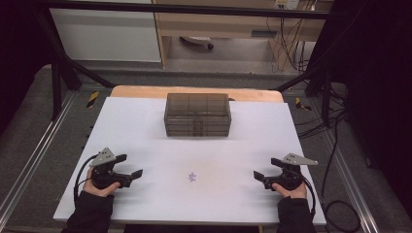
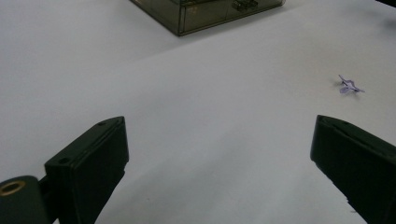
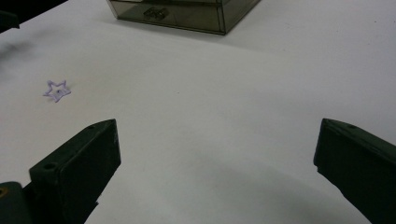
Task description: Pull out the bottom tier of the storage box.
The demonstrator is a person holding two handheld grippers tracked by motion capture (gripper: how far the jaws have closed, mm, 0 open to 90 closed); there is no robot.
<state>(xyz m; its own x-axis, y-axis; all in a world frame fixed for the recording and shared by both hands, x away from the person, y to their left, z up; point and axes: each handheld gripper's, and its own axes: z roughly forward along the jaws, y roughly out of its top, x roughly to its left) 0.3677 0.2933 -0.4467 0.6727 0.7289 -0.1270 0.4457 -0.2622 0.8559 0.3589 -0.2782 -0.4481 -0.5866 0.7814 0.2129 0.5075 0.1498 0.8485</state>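
On the near edge of the white desk (image 1: 145,126), both tools rest low with their jaws spread wide and nothing between them: the left tool (image 1: 137,175) at the left, the right tool (image 1: 257,177) at the right, their tips turned toward the middle. Between them, well apart from either, lies a small purple star (image 1: 192,176), flat on the desk. It has no real long axis; its arms spread evenly, so no single direction stands out, and which arm faces where is too small to tell. That flatness looks like the main risk: a thin, light piece may slide or skate away if a jaw tip nudges it, or slip out of a pinch from the side. Farther back stands a smoky clear drawer box (image 1: 197,114), its drawers apparently shut, which may need opening
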